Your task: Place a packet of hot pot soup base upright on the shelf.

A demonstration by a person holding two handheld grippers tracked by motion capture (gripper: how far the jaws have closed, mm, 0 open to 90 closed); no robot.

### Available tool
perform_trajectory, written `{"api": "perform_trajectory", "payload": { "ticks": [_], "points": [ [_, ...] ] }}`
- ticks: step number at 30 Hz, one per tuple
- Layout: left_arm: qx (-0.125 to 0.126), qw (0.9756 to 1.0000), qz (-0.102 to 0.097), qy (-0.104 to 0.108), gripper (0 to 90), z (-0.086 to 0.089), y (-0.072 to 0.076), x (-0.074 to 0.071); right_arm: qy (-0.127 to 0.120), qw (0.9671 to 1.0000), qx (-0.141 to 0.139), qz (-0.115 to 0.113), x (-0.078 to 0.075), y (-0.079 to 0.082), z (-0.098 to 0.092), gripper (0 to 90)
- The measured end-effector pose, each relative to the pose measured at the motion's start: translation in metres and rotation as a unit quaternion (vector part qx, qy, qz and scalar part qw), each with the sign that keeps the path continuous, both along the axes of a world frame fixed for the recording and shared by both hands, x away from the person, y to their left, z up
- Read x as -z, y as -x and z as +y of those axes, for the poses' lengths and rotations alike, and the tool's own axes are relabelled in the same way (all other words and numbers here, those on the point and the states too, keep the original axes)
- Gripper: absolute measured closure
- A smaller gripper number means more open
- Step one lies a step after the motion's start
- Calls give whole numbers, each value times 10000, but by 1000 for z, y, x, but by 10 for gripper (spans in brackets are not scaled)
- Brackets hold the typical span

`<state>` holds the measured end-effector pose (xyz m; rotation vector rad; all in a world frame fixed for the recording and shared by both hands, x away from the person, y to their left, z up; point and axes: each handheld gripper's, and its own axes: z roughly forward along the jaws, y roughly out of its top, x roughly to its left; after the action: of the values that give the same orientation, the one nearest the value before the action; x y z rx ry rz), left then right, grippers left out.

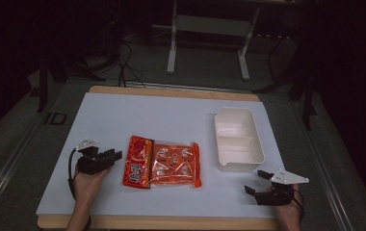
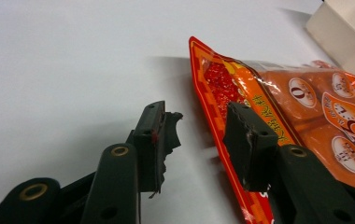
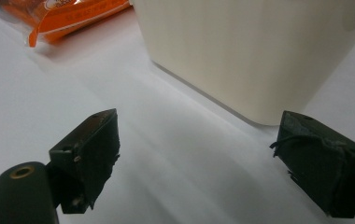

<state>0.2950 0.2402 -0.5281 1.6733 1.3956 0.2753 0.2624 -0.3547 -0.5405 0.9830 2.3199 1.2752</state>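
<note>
1. A cream plastic container (image 1: 239,139) stood on the right half of the white table sheet (image 1: 123,120). A low divider split it into two compartments, and both looked empty.
2. An orange snack packet (image 1: 162,163) lay flat near the middle of the sheet, just left of the container and apart from it. Through its clear panel several small wrapped pieces showed, though what they were could not be made out.
3. The left gripper (image 1: 116,155) lay low at the packet's left edge, held by the person's left hand (image 1: 87,185) and pointing right, towards the packet.
4. In the left gripper view, its jaws stood fairly wide apart, with bare sheet between them. The right-hand jaw overlapped the packet's (image 2: 306,112) printed edge; whether it touched the film could not be told. Nothing was gripped.
5. The right gripper (image 1: 255,183) sat near the front right corner of the sheet, just in front of the container, held by the right hand (image 1: 287,211) and pointing left.
6. In the right gripper view, its jaws were spread wide over bare sheet, with the container's (image 3: 259,56) wall close ahead and a corner of the packet (image 3: 68,16) at the top left.
7. The room beyond the table was dark. Both forearms were cut off by the bottom edge of the high view.
</note>
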Motion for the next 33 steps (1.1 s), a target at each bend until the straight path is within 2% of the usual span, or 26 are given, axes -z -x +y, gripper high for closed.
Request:
{"api": "perform_trajectory", "payload": {
  "ticks": [5, 15, 23, 33],
  "points": [
    [113, 9999, 95, -87, 573, -1, -2, -1, 25, 10000, -37, -7, 0, -1, 0, 136],
    [180, 9997, 186, 20, 524, -1, -9, -1, 83, 9999, -88, 47, 1, -1, 2, 136],
    [367, 9988, 296, -128, 500, -10, -23, -2, 242, 9996, -139, 28, 1, -1, 5, 137],
    [517, 9974, 476, -137, 472, -17, -40, 5, 255, 9996, -134, 48, 1, -1, 5, 137]
  ]
}}
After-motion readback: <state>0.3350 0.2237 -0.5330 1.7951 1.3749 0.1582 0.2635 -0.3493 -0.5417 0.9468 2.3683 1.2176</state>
